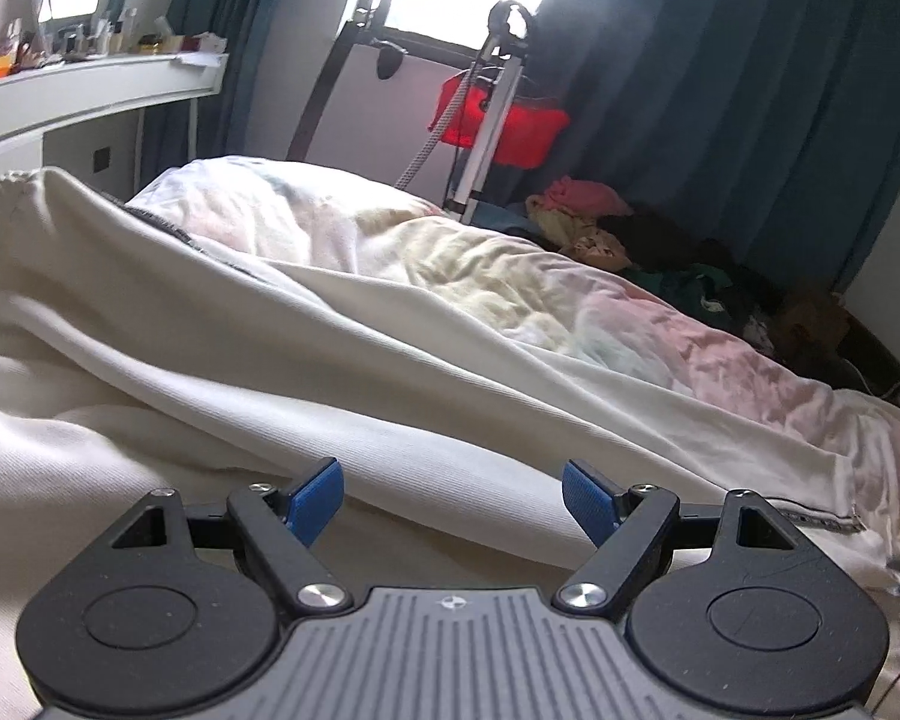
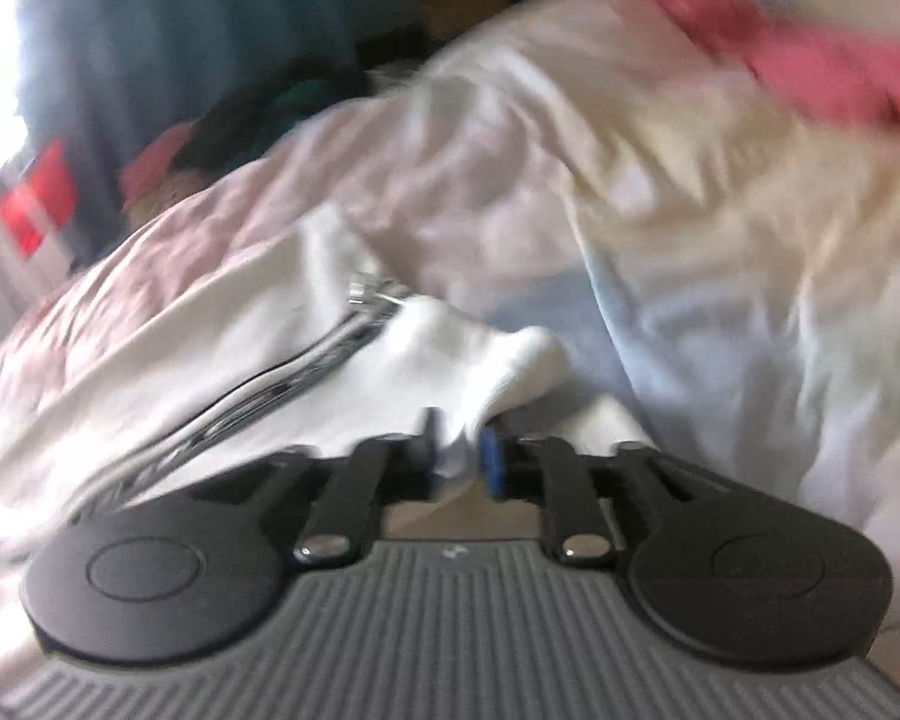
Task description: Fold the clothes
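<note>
We saw a cream ribbed garment (image 1: 222, 360) that lay spread in long folds across the bed, its dark-stitched hem toward the right. In the blurred right wrist view, a bunched white part of the cloth (image 2: 498, 360) stood between the fingers, beside a metal zipper.

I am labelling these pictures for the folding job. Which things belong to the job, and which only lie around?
For the job:
- white garment spread over the bed
- left gripper, open above it
- right gripper, with a fold of white cloth between its fingers

Lying about:
- pile of clothes
- red bag
- cluttered desk
- curtains
</note>
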Demonstrator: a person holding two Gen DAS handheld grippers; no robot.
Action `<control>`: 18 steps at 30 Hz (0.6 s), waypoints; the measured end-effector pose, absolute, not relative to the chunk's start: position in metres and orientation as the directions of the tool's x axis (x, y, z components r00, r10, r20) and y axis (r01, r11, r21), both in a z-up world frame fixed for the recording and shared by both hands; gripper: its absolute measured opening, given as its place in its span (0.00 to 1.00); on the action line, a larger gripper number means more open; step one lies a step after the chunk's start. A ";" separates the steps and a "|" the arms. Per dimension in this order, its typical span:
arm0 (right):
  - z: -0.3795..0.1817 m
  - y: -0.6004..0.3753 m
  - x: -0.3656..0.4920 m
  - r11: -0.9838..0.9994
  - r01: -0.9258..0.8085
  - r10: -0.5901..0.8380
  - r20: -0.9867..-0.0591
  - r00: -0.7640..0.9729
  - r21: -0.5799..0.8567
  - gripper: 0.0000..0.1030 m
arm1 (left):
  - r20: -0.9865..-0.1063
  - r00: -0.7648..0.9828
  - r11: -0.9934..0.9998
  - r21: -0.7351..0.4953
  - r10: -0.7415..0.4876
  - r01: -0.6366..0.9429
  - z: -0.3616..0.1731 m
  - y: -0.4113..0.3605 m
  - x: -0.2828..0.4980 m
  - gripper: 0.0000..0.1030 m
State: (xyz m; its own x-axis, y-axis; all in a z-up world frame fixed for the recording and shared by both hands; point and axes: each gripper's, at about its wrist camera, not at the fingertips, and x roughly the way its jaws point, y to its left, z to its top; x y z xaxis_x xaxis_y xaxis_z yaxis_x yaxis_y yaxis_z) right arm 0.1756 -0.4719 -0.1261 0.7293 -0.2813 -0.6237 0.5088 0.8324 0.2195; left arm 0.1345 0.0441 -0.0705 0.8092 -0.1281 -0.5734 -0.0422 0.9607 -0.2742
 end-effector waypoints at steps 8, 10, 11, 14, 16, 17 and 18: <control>-0.062 -0.378 0.095 0.920 0.242 -0.062 -0.496 0.866 0.309 0.83 | -0.572 0.802 0.969 -0.243 -0.173 0.036 -0.058 0.030 0.107 0.80; -0.050 -0.353 0.075 0.935 0.190 -0.027 -0.472 0.881 0.300 0.83 | -0.558 0.812 0.975 -0.216 -0.169 0.055 -0.052 0.024 0.096 0.80; -0.044 -0.341 0.064 0.944 0.159 -0.010 -0.456 0.890 0.290 0.83 | -0.551 0.817 0.976 -0.206 -0.171 0.065 -0.049 0.022 0.090 0.80; -0.036 -0.315 0.042 0.964 0.107 0.006 -0.423 0.906 0.244 0.83 | -0.522 0.834 0.979 -0.180 -0.180 0.099 -0.040 0.016 0.070 0.82; -0.031 -0.298 0.028 0.975 0.078 0.013 -0.403 0.915 0.210 0.83 | -0.505 0.847 0.985 -0.126 -0.168 0.121 -0.037 0.010 0.059 0.83; -0.031 -0.292 0.023 0.977 0.067 0.022 -0.404 0.914 0.204 0.83 | -0.495 0.854 0.987 -0.095 -0.159 0.129 -0.035 0.007 0.054 0.83; -0.032 -0.288 0.021 0.976 0.055 0.036 -0.410 0.911 0.209 0.83 | -0.484 0.861 0.988 -0.074 -0.156 0.137 -0.033 0.005 0.049 0.83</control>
